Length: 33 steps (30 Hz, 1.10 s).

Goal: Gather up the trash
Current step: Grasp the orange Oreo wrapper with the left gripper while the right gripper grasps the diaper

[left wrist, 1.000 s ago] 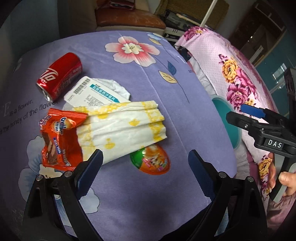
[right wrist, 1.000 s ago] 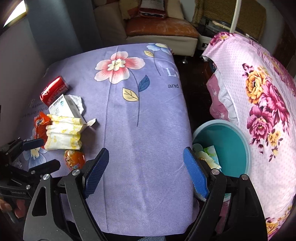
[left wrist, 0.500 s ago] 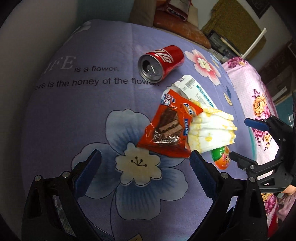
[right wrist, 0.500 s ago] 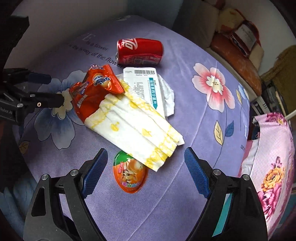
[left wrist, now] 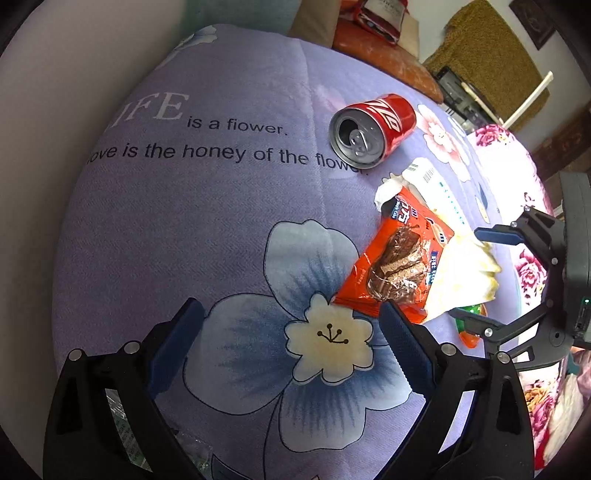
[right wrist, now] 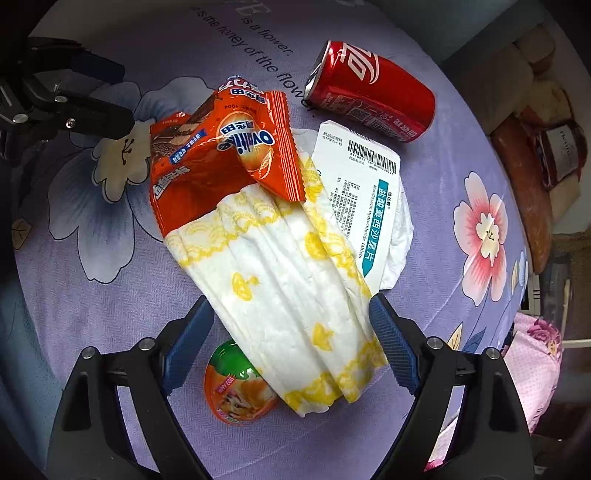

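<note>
Trash lies in a heap on the purple flowered cloth point(right wrist: 92, 295). A white and yellow wrapper point(right wrist: 284, 280) lies under my open right gripper point(right wrist: 291, 339), between its blue pads, which do not press on it. An orange snack bag point(right wrist: 207, 155) overlaps its far end. A red can point(right wrist: 373, 92) lies on its side beyond, beside a white medicine box point(right wrist: 365, 192). An orange jelly cup lid point(right wrist: 236, 391) peeks out below the wrapper. My left gripper point(left wrist: 291, 343) is open over a printed flower, just left of the snack bag point(left wrist: 399, 266) and the can point(left wrist: 373, 129).
A crumpled white tissue point(right wrist: 399, 240) sits under the medicine box. A pink flowered quilt point(left wrist: 524, 206) lies to the right of the cloth. A sofa with a red bag point(left wrist: 380, 18) stands at the back. My right gripper shows in the left wrist view point(left wrist: 476, 273).
Both grippers swung from the bin side over to the trash heap and sank closer. The right one rolled and now straddles the wrapper; the left one sits over the blue flower.
</note>
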Tool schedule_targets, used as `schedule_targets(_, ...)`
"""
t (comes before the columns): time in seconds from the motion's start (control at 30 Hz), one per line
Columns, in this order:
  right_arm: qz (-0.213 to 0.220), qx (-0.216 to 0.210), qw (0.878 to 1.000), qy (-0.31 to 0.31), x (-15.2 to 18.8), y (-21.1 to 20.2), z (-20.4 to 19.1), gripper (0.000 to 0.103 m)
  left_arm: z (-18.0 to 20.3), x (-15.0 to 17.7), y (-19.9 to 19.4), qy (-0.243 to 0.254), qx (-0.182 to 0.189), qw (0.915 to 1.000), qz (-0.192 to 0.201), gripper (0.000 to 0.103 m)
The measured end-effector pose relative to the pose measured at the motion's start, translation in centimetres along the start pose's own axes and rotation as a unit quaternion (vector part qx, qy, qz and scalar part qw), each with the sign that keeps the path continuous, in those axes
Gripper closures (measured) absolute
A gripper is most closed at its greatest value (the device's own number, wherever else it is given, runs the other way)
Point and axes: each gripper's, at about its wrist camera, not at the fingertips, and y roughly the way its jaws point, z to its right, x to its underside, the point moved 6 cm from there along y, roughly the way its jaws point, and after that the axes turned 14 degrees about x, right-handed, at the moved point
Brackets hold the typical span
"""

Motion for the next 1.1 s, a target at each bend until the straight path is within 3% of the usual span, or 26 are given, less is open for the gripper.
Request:
schedule_targets(0.07, 0.002, -0.006, 1.0, 0.013, 0.1, 0.1, 0.2, 0.023, 0.1, -0.3, 0.3, 0.0, -0.001, 1.0, -0.001, 0.007)
schedule_targets(0.2, 0.011, -0.015, 0.999, 0.033, 0.3, -0.5, 0.5, 0.051, 0.1, -0.4, 0.7, 0.001, 0.0, 1.0, -0.004, 0.007)
schedule_targets(0.33, 0.013, -0.025, 0.998, 0.055, 0.6, -1.6, 0.5, 0.072, 0.4, -0.3, 0.8, 0.004, 0.004, 1.0, -0.003, 0.007)
schedule_targets(0.4, 0.012, -0.041, 0.997, 0.068, 0.7, -2.3, 0.1, 0.089, 0.6, -0.1, 0.8, 0.006, 0.006, 1.0, -0.003, 0.007)
schedule_targets(0.43, 0.012, -0.043, 0.996, 0.074, 0.8, -2.7, -0.1, 0.092, 0.7, 0.0, 0.8, 0.007, 0.007, 1.0, -0.003, 0.007)
schedule_targets(0.57, 0.016, -0.055, 0.991, 0.119, 1.3, -4.1, -0.1, 0.094, 1.1, 0.3, 0.7, 0.007, 0.013, 0.9999, -0.001, 0.007)
schedule_targets(0.73, 0.015, -0.099, 0.973, 0.21, 3.1, -5.4, 1.0, 0.094, 2.5, 0.3, 0.7, 0.03, 0.013, 0.9995, 0.001, 0.007)
schedule_targets(0.97, 0.01, -0.125, 0.953, 0.274, 5.2, -4.9, 1.5, 0.094, 5.3, 0.0, 2.0, 0.067, 0.018, 0.9976, -0.008, 0.007)
schedule_targets(1.1, 0.009, -0.129, 0.947, 0.293, 5.6, -4.5, 2.1, 0.094, 6.2, -1.2, 3.3, 0.076, -0.005, 0.9971, 0.001, 0.007)
